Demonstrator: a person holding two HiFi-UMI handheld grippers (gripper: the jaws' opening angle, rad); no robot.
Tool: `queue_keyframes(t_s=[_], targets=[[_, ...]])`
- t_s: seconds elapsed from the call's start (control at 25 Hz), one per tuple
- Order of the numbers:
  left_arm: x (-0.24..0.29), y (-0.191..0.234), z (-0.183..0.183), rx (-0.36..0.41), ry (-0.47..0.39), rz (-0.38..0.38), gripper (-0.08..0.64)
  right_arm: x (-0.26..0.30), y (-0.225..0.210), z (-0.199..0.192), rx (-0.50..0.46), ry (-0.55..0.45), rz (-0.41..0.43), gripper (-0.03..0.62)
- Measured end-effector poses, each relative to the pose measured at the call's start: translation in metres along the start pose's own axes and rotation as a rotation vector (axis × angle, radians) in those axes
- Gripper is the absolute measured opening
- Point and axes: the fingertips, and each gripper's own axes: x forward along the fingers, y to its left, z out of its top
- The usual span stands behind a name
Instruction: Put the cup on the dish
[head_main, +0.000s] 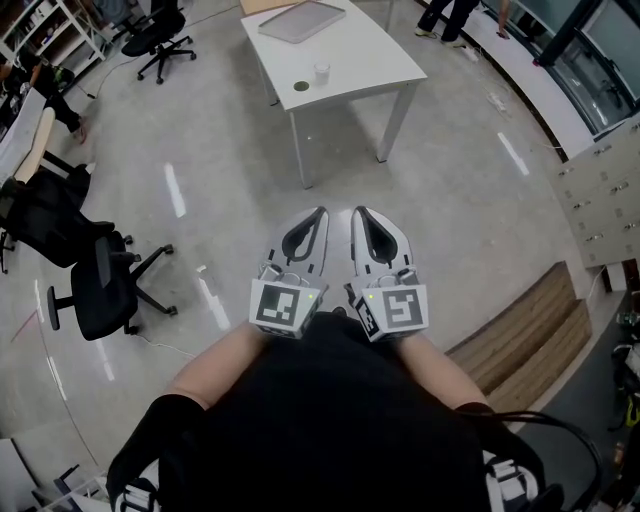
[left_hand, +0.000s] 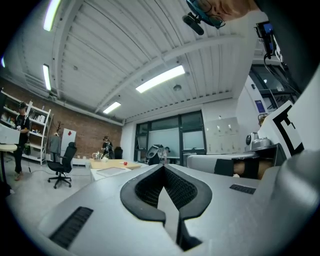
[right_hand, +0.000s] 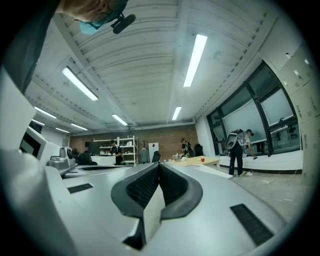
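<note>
White cup (head_main: 321, 73) sits just beside the dark dish (head_main: 301, 86) on the worktop (head_main: 370, 60) well ahead of you, so you hold your left tool (head_main: 316, 218) and right tool (head_main: 362, 218) level near your body, both fully closed on nothing, likely awaiting approach.

A: Cup (head_main: 321, 73) vs. table (head_main: 370, 55)?
B: On it, near corner, left side. Dish (head_main: 301, 86) also on table, just left of cup. Tray (head_main: 302, 20) at table's far end.
A: Around the table?
B: Chair (head_main: 165, 40) left of it; 2nd chair (head_main: 100, 285) left & nearer. Bench (head_main: 525, 330) right & nearer. Left gripper (head_main: 318, 213) & right gripper (head_main: 361, 213) side by side, well in front of table.
</note>
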Motion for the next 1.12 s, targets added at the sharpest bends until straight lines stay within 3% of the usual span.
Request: queue_keyframes(t_s=[0.48,1.12], targets=[[-0.004,-0.018,-0.006,0.001,0.019,0.055,-0.003,-0.014,-0.011,-0.007,0.019,0.013,0.052,0.012],[0.012,-0.006,-0.036,-0.066,0.072,0.022,-0.003,0.008,-0.016,-0.035,0.040,0.086,0.037,0.012]])
